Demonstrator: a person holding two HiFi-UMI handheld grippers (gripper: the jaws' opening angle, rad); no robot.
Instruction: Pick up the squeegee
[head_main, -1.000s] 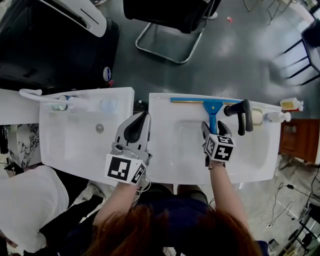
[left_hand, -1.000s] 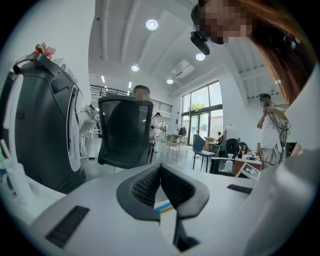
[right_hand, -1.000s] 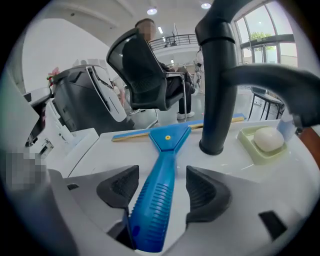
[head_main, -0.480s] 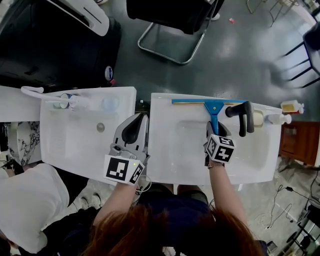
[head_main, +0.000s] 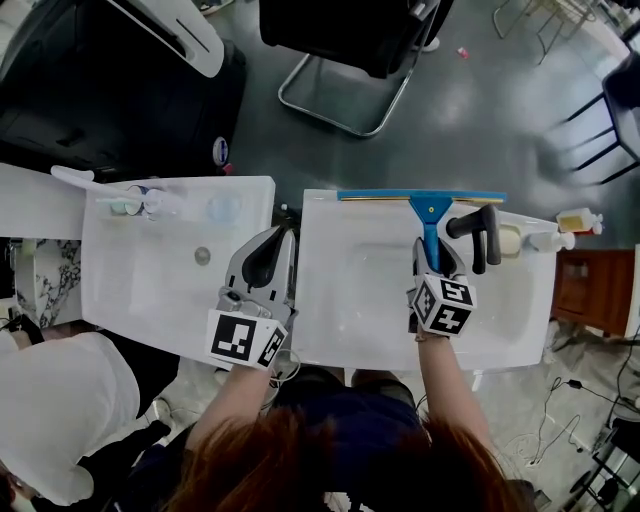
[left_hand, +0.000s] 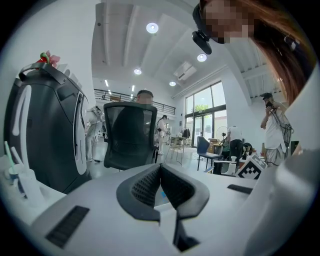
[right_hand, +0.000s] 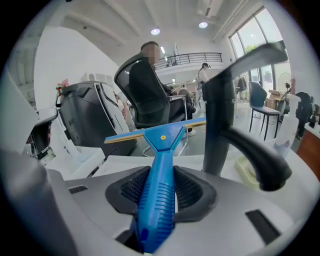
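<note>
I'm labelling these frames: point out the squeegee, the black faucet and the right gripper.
squeegee (head_main: 431, 212), head view, blue head.
black faucet (right_hand: 217, 120), right gripper view, upright column.
right gripper (head_main: 434, 256), head view, between fingertips.

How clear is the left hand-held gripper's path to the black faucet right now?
Probably not. The left hand-held gripper is shut and empty, but the right hand-held gripper, clamped on the squeegee, sits between it and the faucet, so it'd likely have to go around.
</note>
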